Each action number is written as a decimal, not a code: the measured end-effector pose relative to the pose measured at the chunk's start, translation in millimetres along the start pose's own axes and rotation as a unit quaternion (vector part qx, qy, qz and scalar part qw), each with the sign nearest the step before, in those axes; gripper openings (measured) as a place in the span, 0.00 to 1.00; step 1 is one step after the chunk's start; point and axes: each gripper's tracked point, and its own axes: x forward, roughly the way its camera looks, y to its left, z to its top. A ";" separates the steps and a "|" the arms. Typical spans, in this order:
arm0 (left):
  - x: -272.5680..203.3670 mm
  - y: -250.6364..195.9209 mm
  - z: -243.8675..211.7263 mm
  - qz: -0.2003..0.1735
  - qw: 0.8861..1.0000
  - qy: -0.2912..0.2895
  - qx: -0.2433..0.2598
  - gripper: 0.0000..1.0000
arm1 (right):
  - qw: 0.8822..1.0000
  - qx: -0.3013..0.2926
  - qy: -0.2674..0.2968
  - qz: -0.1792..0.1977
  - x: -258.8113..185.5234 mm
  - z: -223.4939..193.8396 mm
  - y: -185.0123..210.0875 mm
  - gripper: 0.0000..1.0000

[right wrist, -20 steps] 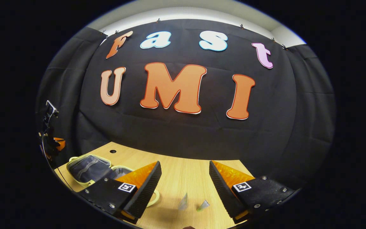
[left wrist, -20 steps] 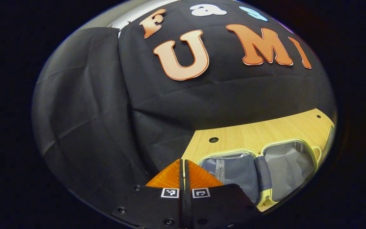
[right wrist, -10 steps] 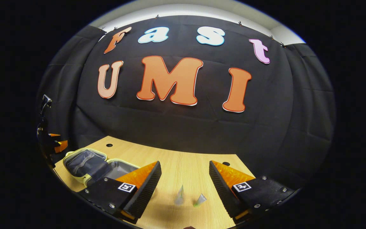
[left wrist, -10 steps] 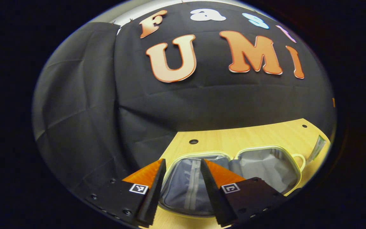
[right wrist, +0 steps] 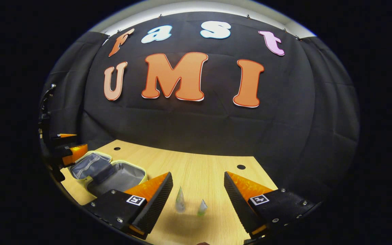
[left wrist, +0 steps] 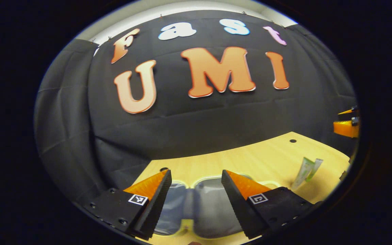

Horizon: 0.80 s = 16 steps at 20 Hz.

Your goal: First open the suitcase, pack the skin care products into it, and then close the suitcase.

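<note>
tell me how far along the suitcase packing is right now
Done: the suitcase lies open on the table, both grey-lined halves showing nothing packed. In hand: nothing; the right gripper is open, with the two skin care tubes standing on the table between its fingers, and the left gripper is open over the suitcase. Left: picking up both tubes, putting them inside, closing the suitcase.

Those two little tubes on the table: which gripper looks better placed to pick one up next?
The right. In its own view the two tubes stand just ahead of the open right gripper, between its fingers. The left gripper, also open, hangs over the open suitcase, with the tubes off to its side.
</note>
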 end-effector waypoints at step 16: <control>25.4 -274.0 -59.8 -0.171 0.984 0.048 0.032 0.92 | 0.996 -0.013 0.047 0.070 2.5 -63.7 -41.5 0.96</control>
